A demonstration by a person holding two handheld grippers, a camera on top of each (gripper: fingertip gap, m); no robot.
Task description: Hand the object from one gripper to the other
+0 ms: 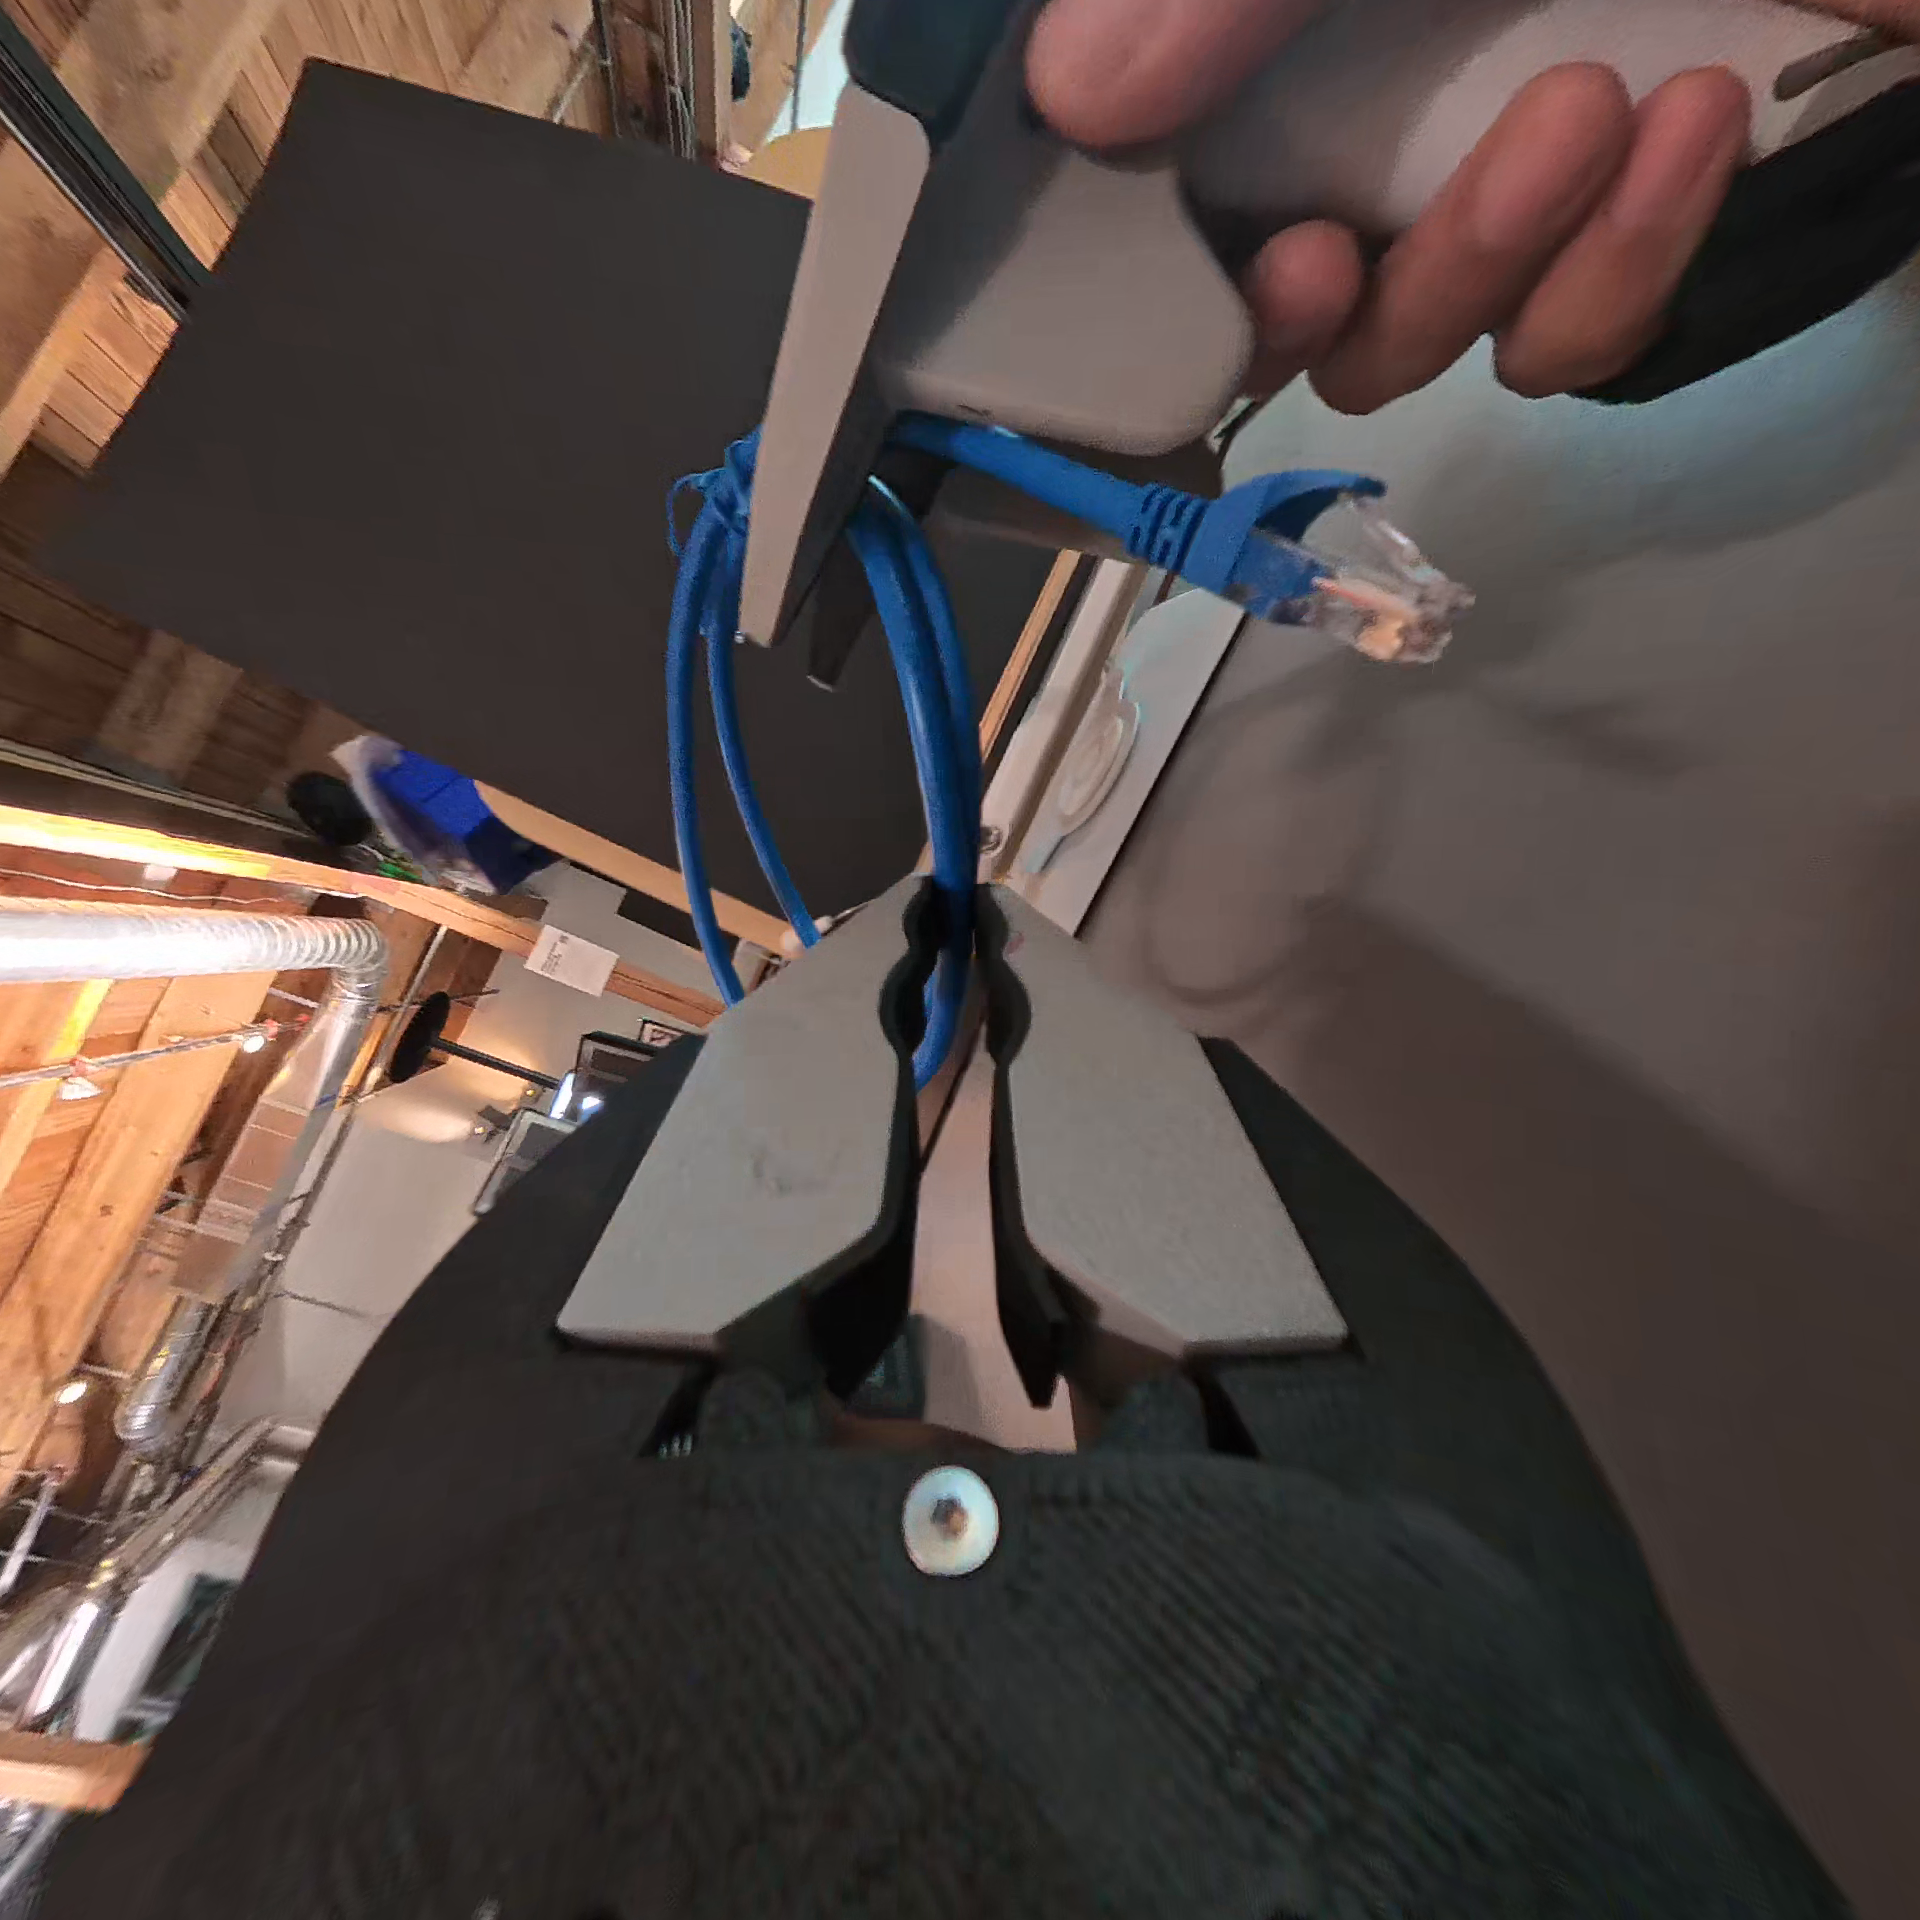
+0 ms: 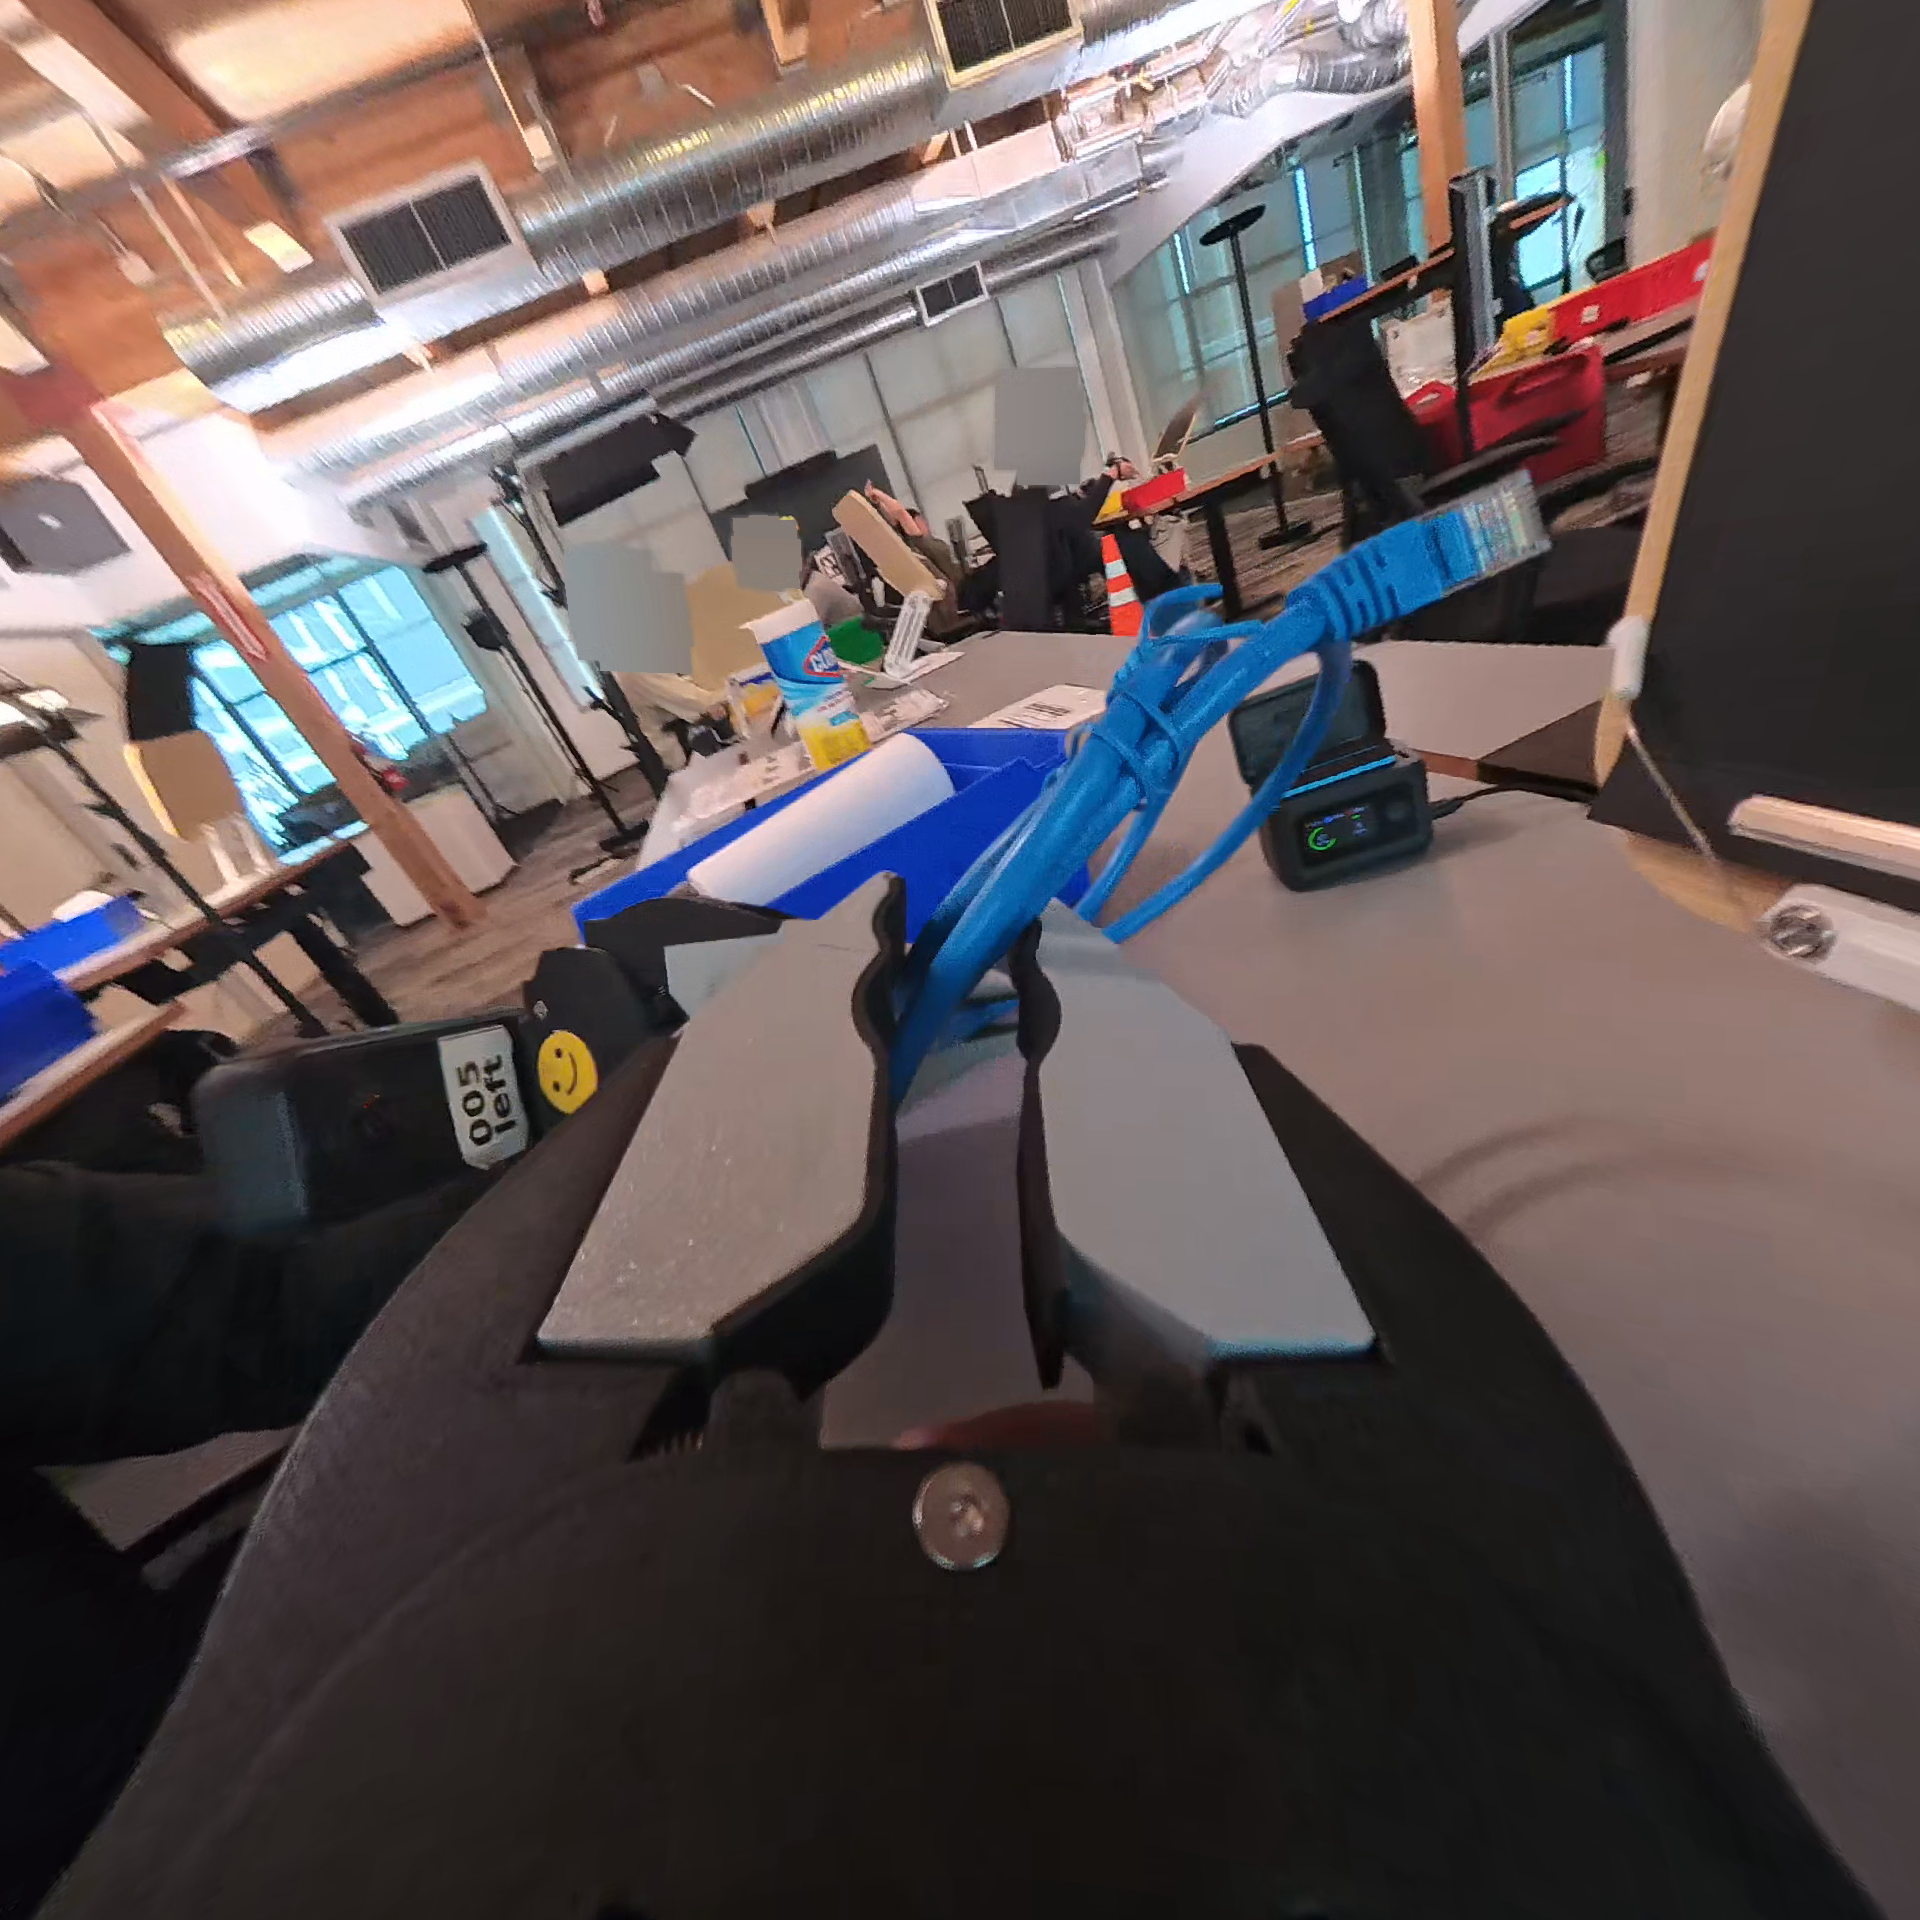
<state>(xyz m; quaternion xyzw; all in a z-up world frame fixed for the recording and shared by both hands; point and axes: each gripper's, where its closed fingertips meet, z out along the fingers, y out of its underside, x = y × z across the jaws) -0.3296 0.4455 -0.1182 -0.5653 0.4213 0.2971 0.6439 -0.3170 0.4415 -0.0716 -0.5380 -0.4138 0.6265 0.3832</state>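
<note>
Both grippers are pinching the blue cable [image 1: 940,790] together; left gripper [image 1: 951,914] fingers clamp its loop at six o'clock; right gripper [image 2: 951,935] grips near the tie, likely mid-handover.

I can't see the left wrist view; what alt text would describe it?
Two handheld tools grip one coiled blue network cable: the left tool pinches the loop's lower end, while the right tool, held by a hand, clamps the top. A clear plug sticks out right.
</note>
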